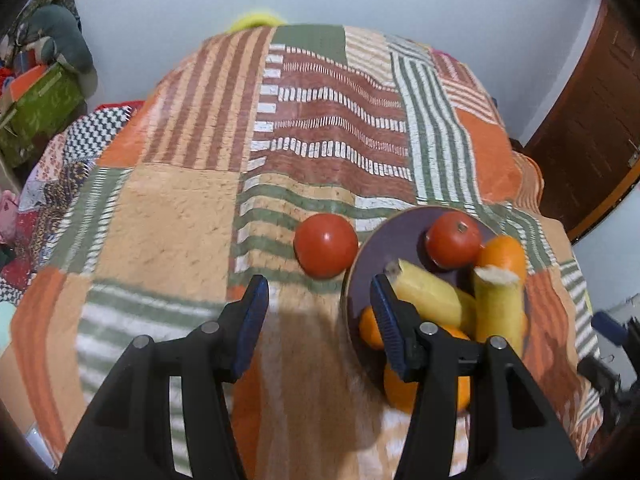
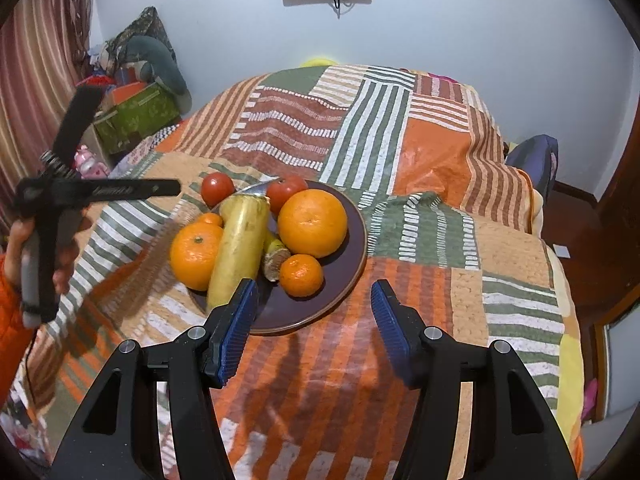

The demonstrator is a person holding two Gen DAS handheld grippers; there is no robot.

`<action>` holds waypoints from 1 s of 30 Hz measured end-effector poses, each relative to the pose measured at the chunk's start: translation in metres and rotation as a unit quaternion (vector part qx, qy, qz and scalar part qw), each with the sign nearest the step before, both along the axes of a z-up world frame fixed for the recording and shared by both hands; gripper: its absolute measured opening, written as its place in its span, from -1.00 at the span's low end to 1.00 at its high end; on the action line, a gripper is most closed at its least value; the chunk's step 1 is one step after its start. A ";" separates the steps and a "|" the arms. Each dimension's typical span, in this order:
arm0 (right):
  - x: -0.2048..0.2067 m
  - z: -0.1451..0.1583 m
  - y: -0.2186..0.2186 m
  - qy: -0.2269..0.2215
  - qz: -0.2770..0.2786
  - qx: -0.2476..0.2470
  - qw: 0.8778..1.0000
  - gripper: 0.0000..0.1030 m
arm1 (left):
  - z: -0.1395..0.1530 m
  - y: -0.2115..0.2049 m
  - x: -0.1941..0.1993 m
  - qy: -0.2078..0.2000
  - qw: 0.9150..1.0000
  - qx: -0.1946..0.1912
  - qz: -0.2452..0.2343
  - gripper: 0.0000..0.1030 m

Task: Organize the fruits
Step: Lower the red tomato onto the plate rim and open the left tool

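Here, a plate (image 2: 352,264) of fruit sits on a patchwork-quilted bed (image 2: 440,152), both grippers hovering apart from it with nothing held.

The left gripper (image 1: 318,300) stands partly open and empty over bare quilt, one tomato (image 1: 326,245) lying just beyond it, close beside the plate's rim. The right gripper (image 2: 314,308) is likewise partly open and empty at the plate's near edge. On the plate: a large orange (image 2: 313,223), smaller oranges, a second tomato (image 2: 289,189) and yellow banana pieces (image 2: 240,248). Open quilt stretches behind and right of the plate.
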State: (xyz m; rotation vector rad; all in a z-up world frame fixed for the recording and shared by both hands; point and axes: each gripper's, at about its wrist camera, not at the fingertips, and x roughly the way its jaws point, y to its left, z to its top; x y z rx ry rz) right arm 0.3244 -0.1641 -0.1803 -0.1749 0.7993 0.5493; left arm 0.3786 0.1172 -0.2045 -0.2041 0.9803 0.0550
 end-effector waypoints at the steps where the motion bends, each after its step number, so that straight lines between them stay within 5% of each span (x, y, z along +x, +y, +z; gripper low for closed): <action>1: 0.000 -0.001 -0.001 -0.001 0.001 -0.002 1.000 0.07 | -0.006 0.000 0.009 0.005 1.000 -0.004 0.000 0.02; 20: 0.006 -0.015 -0.007 -0.002 -0.001 0.006 1.000 0.08 | -0.045 0.004 0.062 0.028 0.999 -0.027 0.015 -0.12; 30: 0.005 -0.011 -0.009 -0.011 -0.003 0.005 1.000 0.08 | -0.011 -0.016 0.036 -0.012 0.999 -0.010 -0.030 -0.13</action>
